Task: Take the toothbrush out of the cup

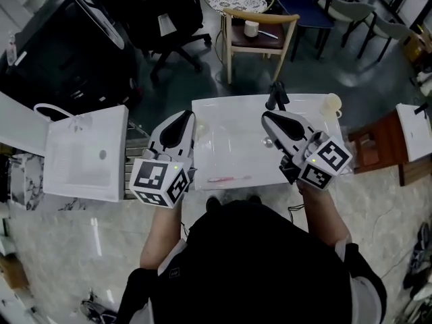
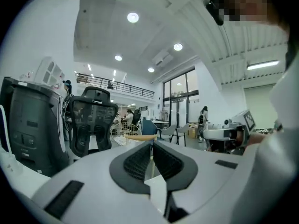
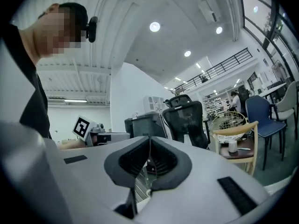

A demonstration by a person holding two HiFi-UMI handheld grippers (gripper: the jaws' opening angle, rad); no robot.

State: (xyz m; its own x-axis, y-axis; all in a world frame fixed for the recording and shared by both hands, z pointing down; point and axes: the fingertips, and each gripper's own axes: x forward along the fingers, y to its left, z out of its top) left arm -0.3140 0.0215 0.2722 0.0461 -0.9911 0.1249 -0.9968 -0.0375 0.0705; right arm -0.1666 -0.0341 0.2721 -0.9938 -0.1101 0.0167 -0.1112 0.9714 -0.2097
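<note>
1. While raised over the near left corner of the white table (image 1: 233, 117), left gripper (image 1: 183, 121) pointed away from the person. In the left gripper view (image 2: 152, 146), jaws drawn almost together, only a thin slit left, nothing in it.
2. Right gripper (image 1: 268, 119) over the table's right half, tip toward the far edge. In the right gripper view (image 3: 149, 141), jaws closed pad to pad, nothing between them.
3. Toothbrush (image 1: 226, 178) out of the cup, flat on the table close to the near edge, roughly midway between the two grippers and touched by neither. Pale pink and blurred, so brush end not told from handle end.
4. Cup (image 1: 332, 104) upright at the far right corner, well apart from the toothbrush. Inside not made out.
5. Dark upright object (image 1: 277, 94) at the far edge, just beyond the right gripper's tip. Too dark to name.
6. Small pale round thing (image 1: 268, 142) just beside the right gripper, partly covered by it. Not identifiable.
7. Middle of the near edge cut off by the person's head. Near corners covered by the grippers' marker cubes.
</note>
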